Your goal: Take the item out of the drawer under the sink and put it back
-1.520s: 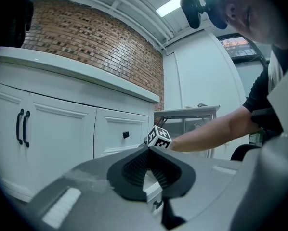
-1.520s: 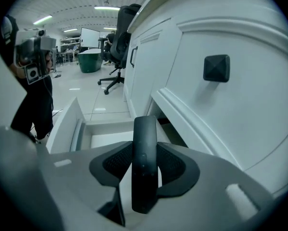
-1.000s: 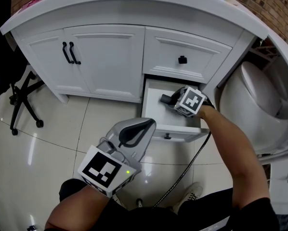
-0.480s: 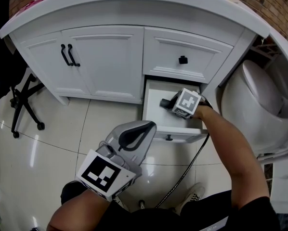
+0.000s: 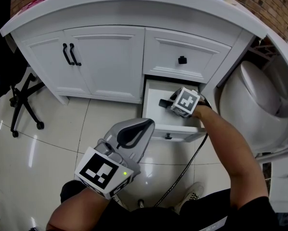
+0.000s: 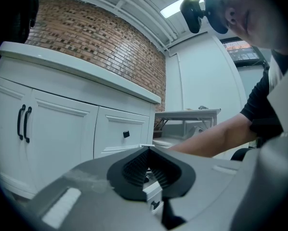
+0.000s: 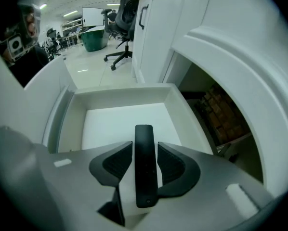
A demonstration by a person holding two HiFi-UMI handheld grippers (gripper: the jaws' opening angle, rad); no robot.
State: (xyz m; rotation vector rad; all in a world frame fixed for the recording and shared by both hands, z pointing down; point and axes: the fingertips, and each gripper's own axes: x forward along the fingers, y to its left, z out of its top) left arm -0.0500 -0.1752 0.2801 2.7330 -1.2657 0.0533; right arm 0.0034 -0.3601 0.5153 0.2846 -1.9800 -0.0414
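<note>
Right gripper point(image 7: 145, 154) grips one black item point(image 7: 144, 184) over one open drawer point(image 7: 119, 96); left gripper point(image 6: 148, 166) clenched.

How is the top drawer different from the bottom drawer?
The top drawer is shut; the bottom drawer is pulled out. The right hand-held gripper holds a black item over the bottom drawer; nothing is at the top drawer. Both are white with a small black knob.
</note>
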